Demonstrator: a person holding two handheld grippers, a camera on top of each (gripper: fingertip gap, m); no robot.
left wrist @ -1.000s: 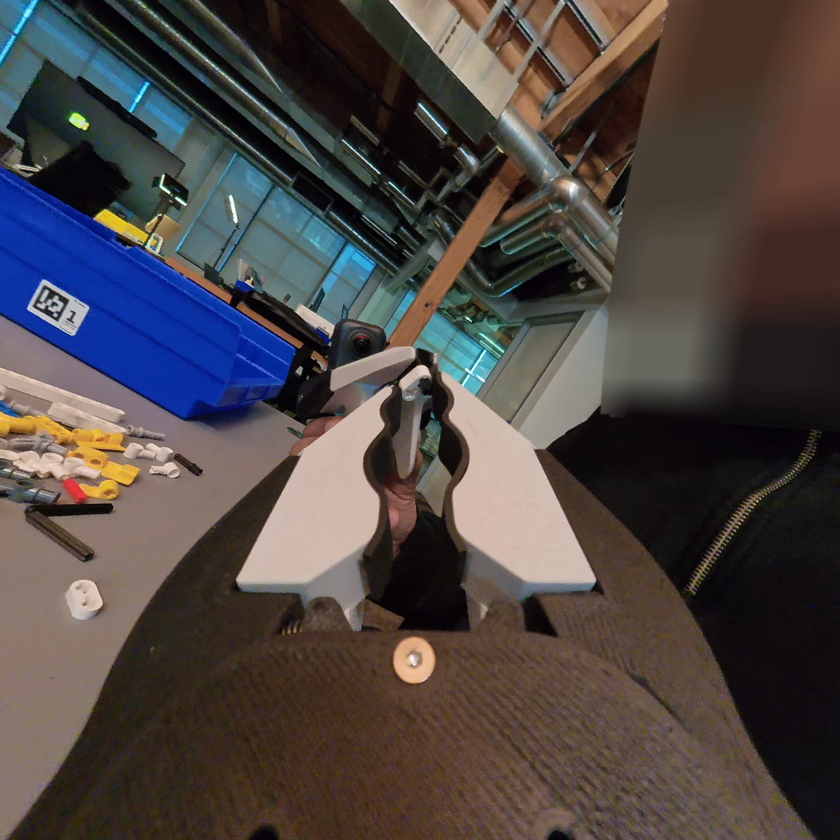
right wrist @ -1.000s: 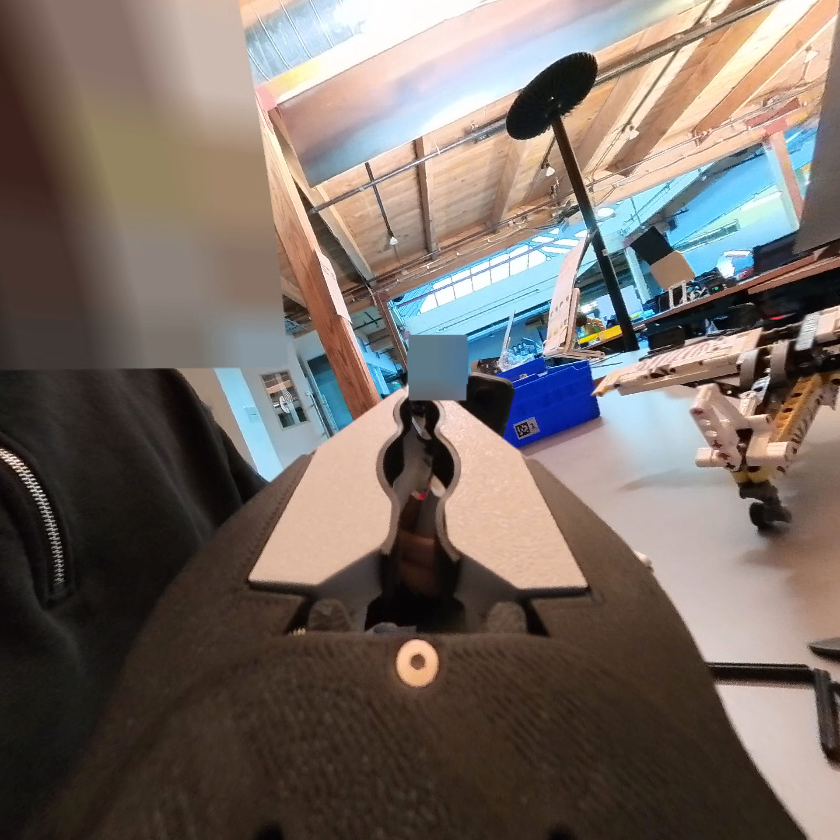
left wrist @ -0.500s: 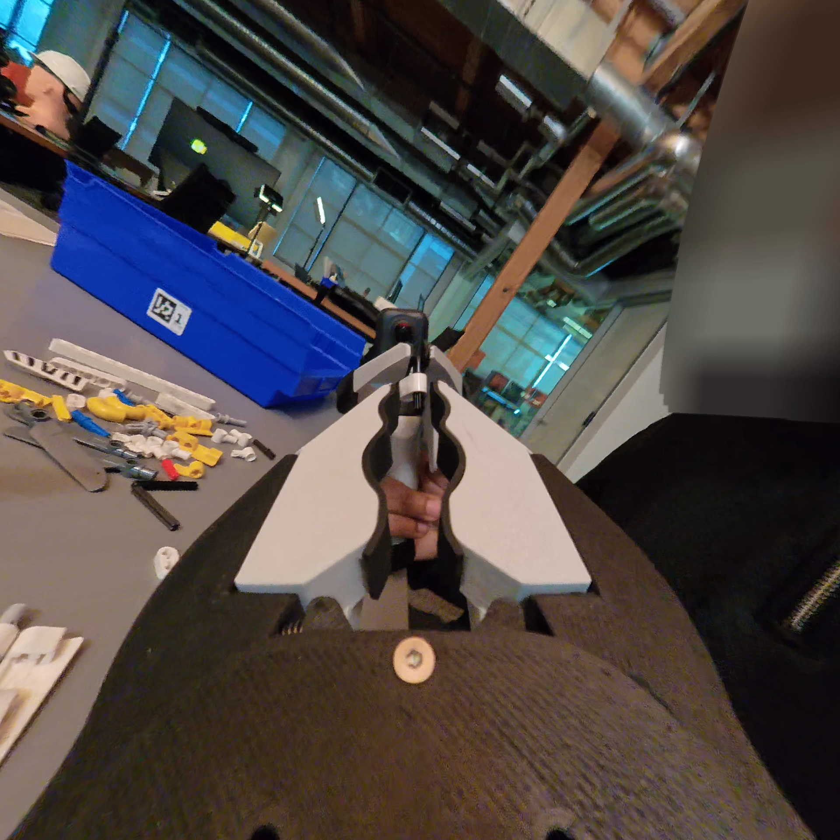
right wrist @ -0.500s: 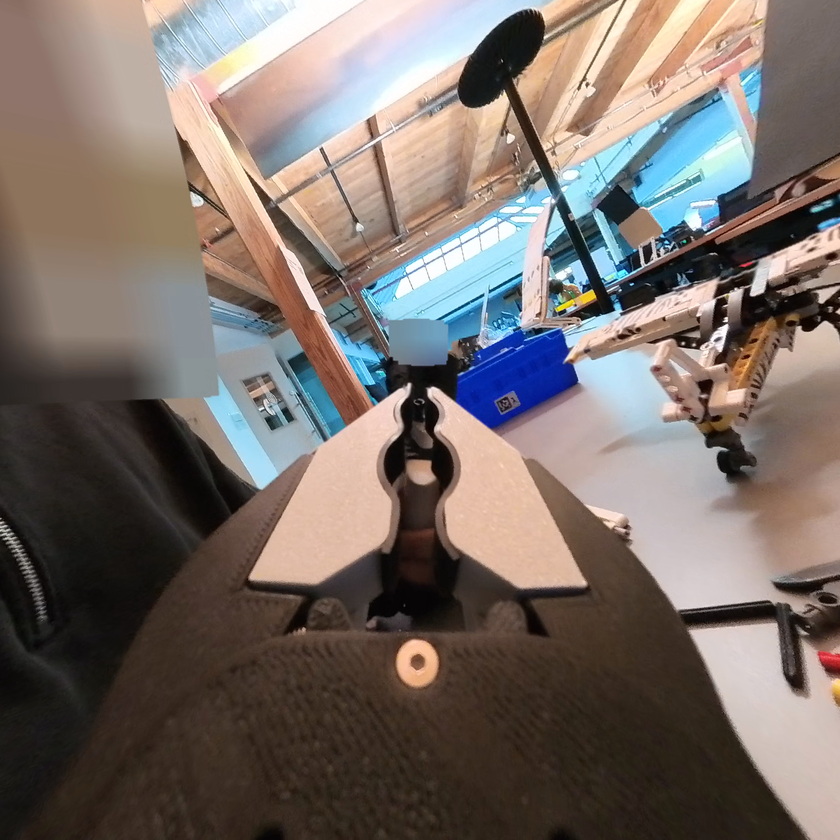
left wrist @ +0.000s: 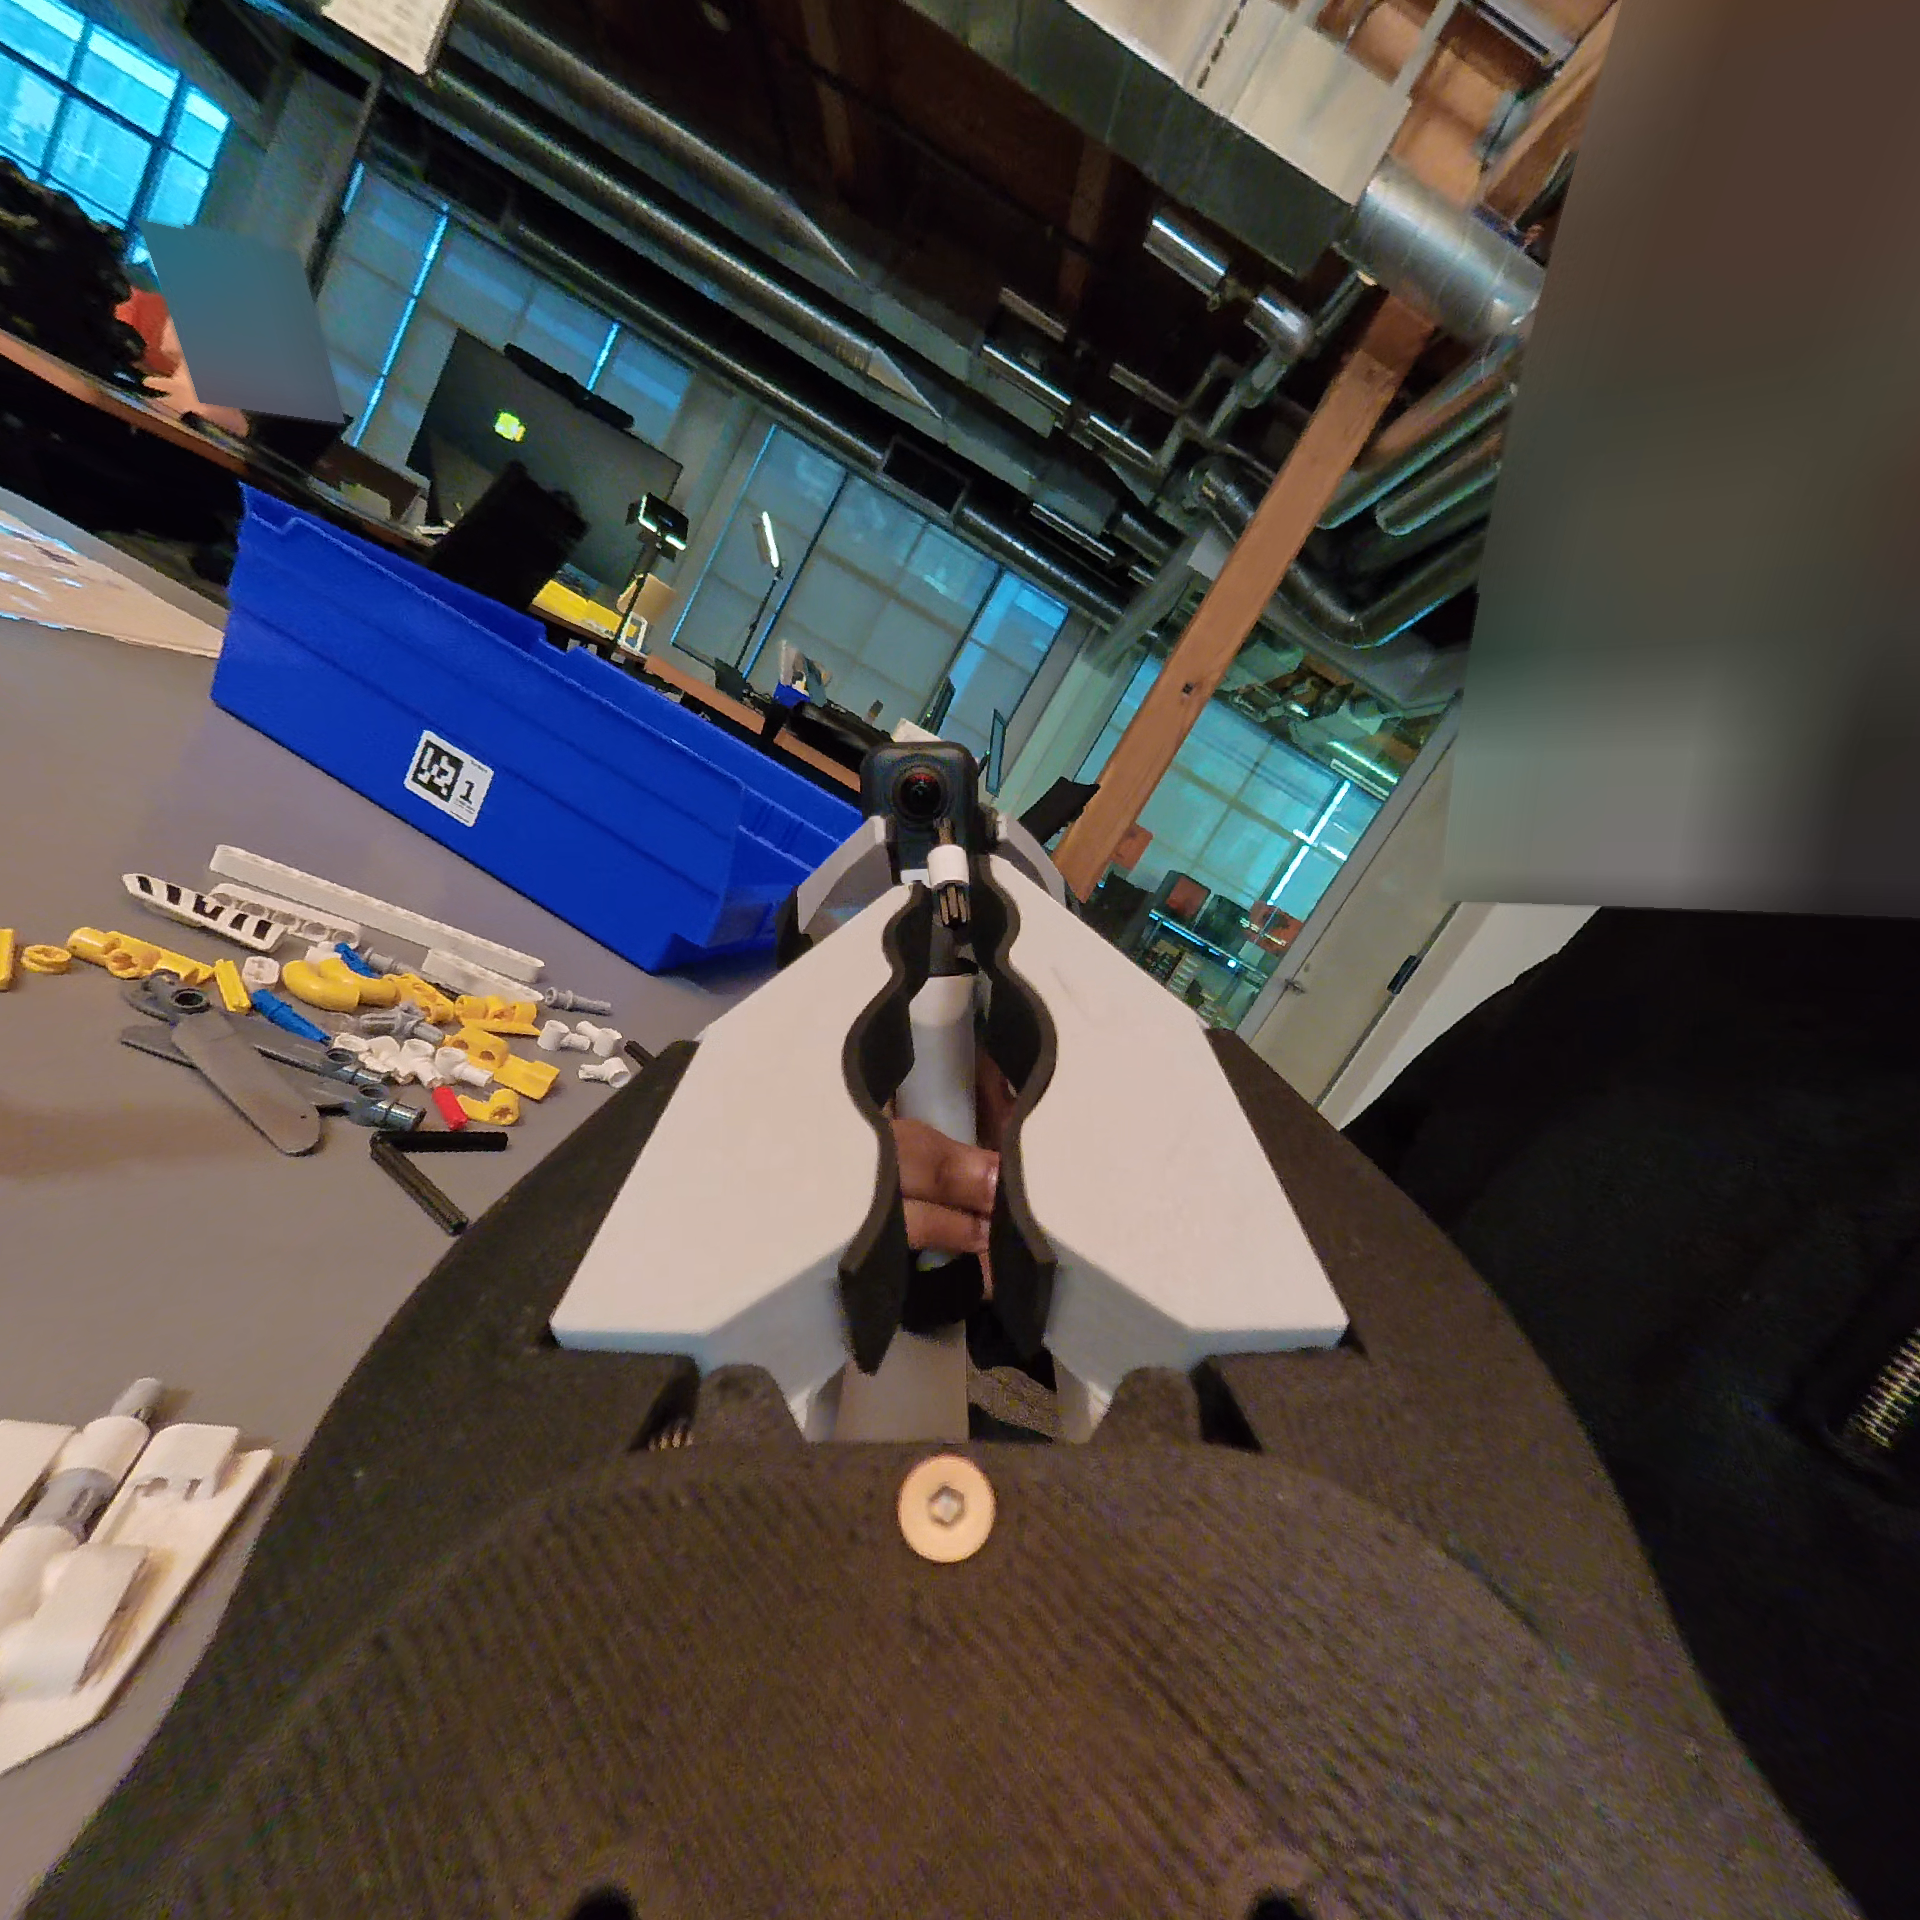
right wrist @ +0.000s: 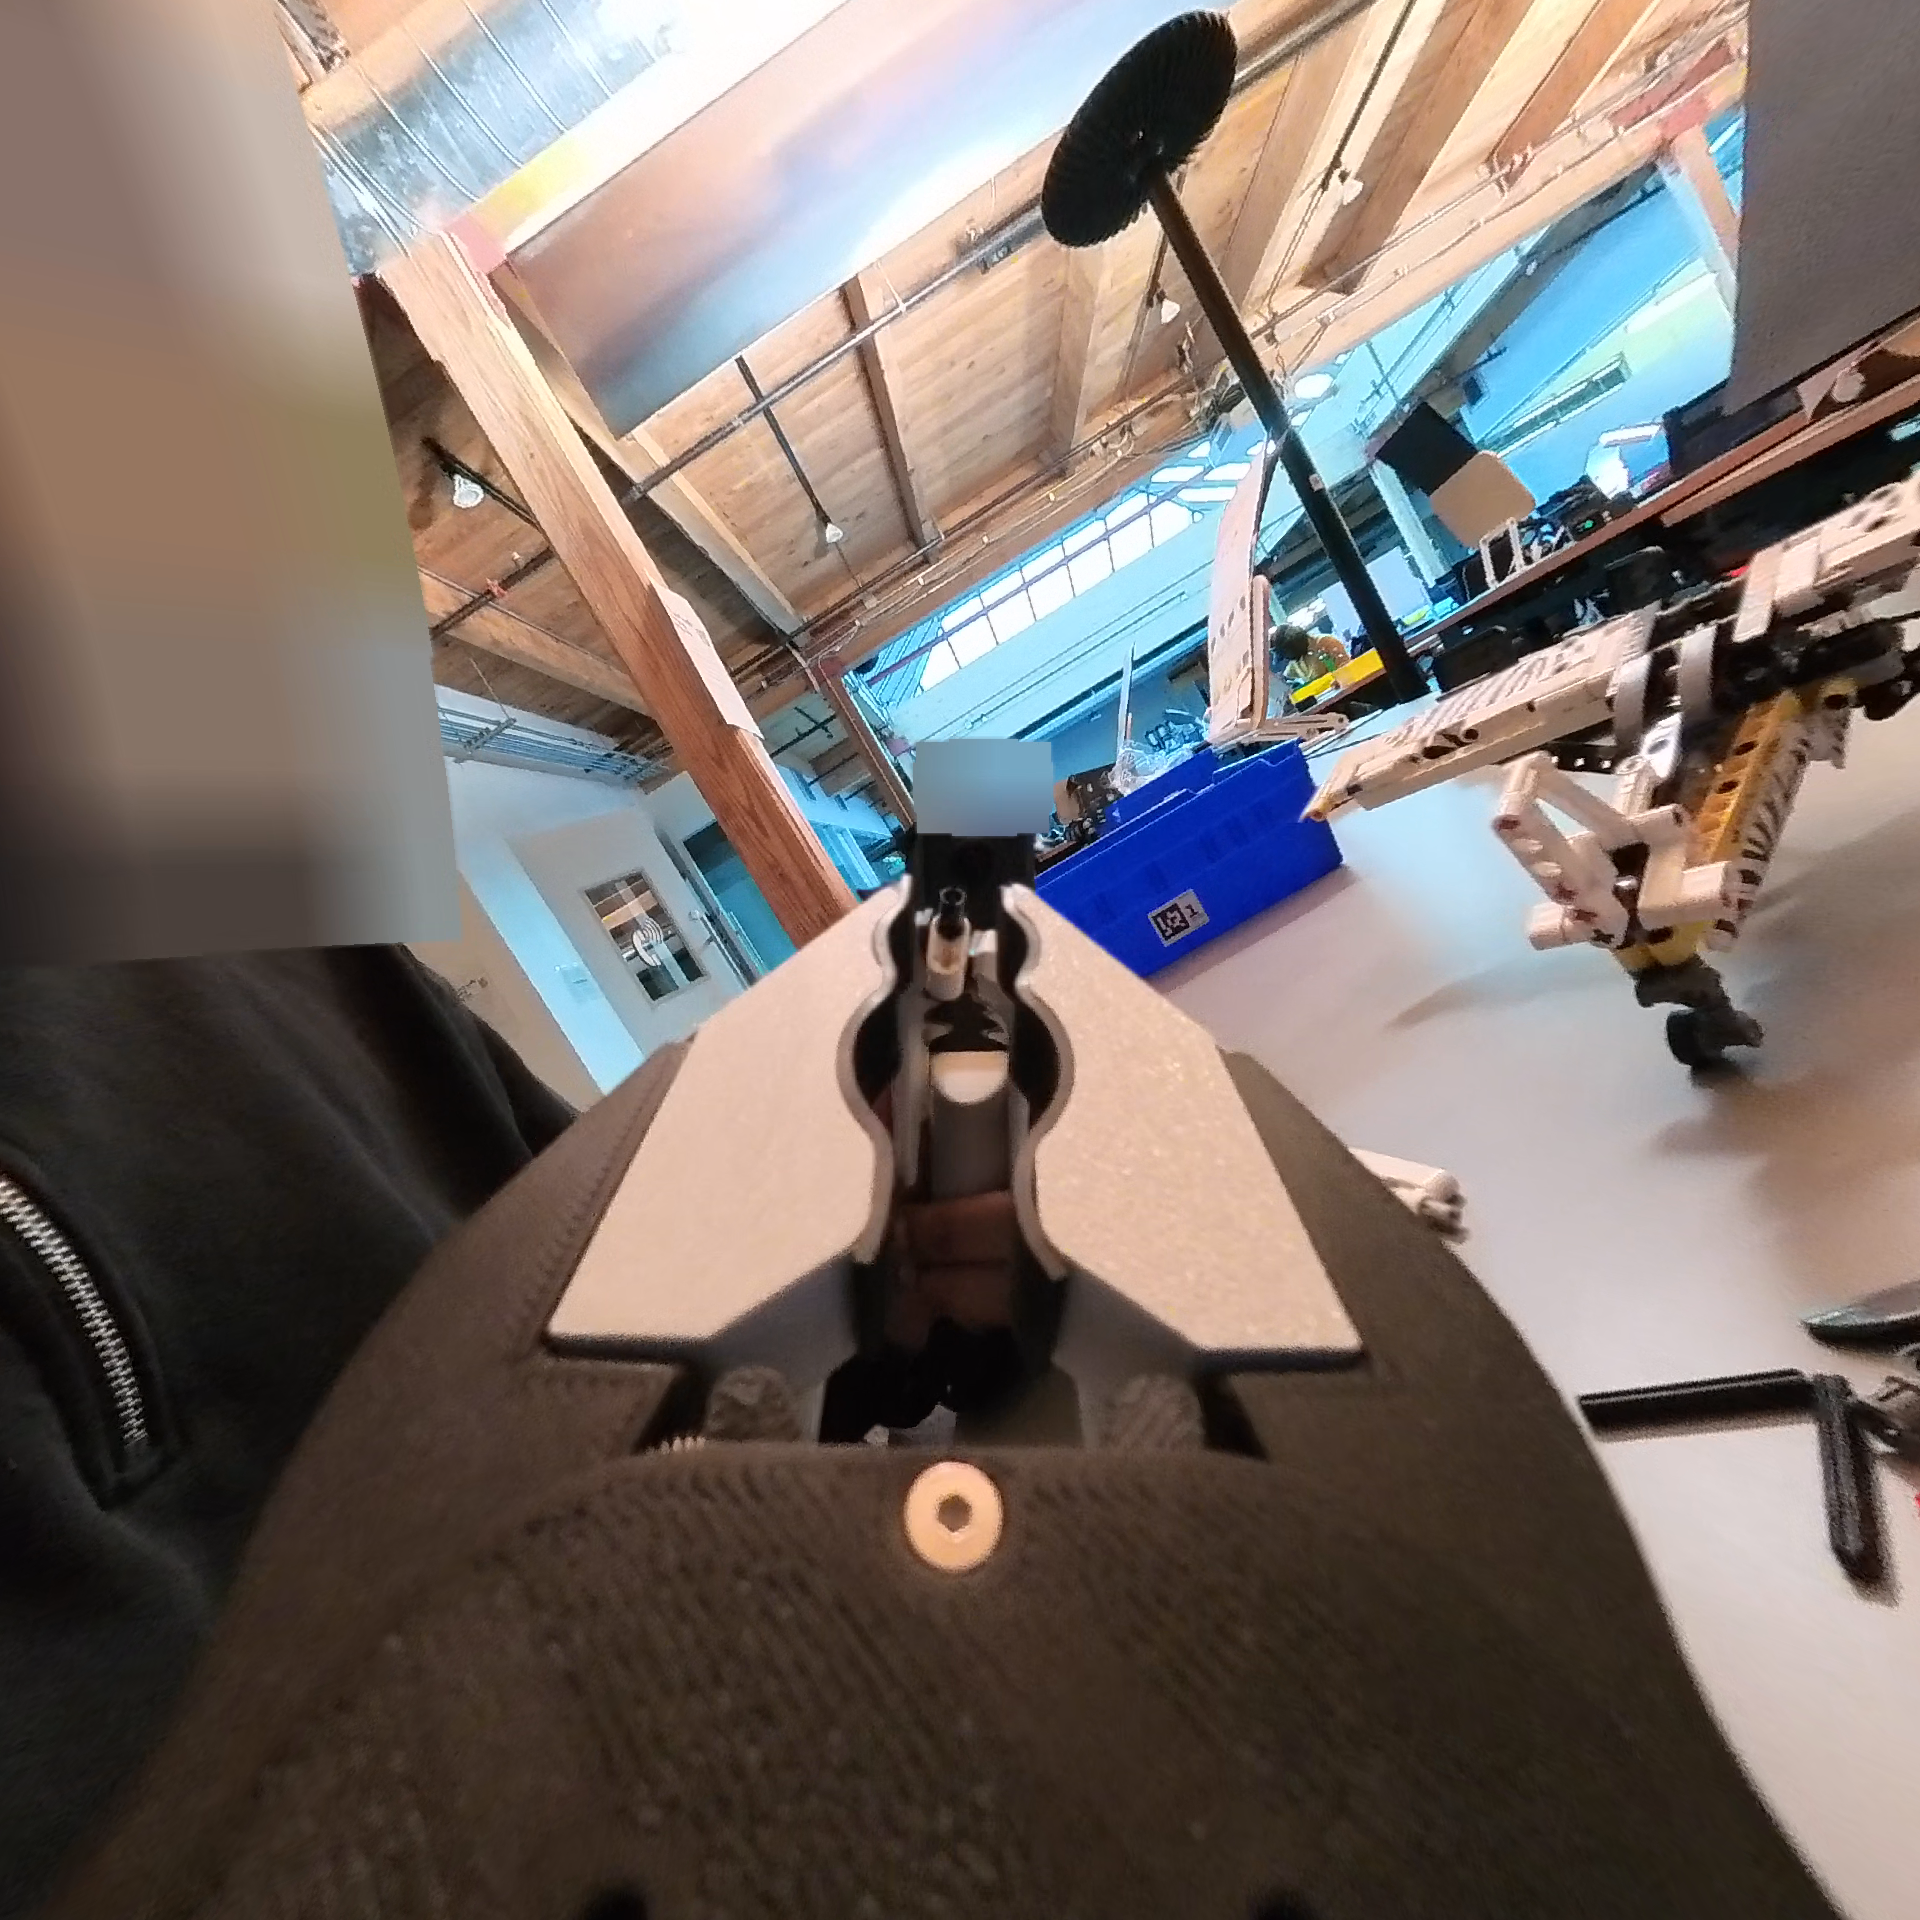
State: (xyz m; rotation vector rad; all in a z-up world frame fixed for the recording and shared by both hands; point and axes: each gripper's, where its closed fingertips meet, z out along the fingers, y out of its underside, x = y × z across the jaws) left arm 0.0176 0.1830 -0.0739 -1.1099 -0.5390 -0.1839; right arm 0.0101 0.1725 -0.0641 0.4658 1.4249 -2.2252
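Observation:
In the left wrist view my left gripper [left wrist: 951, 906] is shut on a short black axle [left wrist: 952, 906] that carries a small white sleeve [left wrist: 948, 868] just past the fingertips. My right gripper [left wrist: 925, 831] faces it tip to tip, its camera close behind the sleeve. In the right wrist view my right gripper [right wrist: 951, 930] stands open around the same white sleeve [right wrist: 943, 951] and black axle end [right wrist: 950, 902], with a gap on each side and its pads not pressing. Both grippers are raised above the grey table [left wrist: 156, 1247], in front of a person in a black jacket [right wrist: 208, 1195].
A blue bin [left wrist: 540, 727] stands behind several loose yellow, white and grey pieces [left wrist: 395, 1029] and black axles [left wrist: 416, 1179]. A white assembly [left wrist: 94, 1507] lies at the lower left. The right wrist view shows a brick-built model [right wrist: 1662, 748], a blue bin [right wrist: 1195, 862] and black rods [right wrist: 1714, 1418]. Only a small space, under 4 cm, lies between the two pairs of fingers. From either gripper's tips it is about 20 centimeters to the brick-built model [right wrist: 1662, 748].
My left gripper has closed on the black axle. My right gripper, shut on it in the earlier frames, has opened and let it go. Both views have swung a little.

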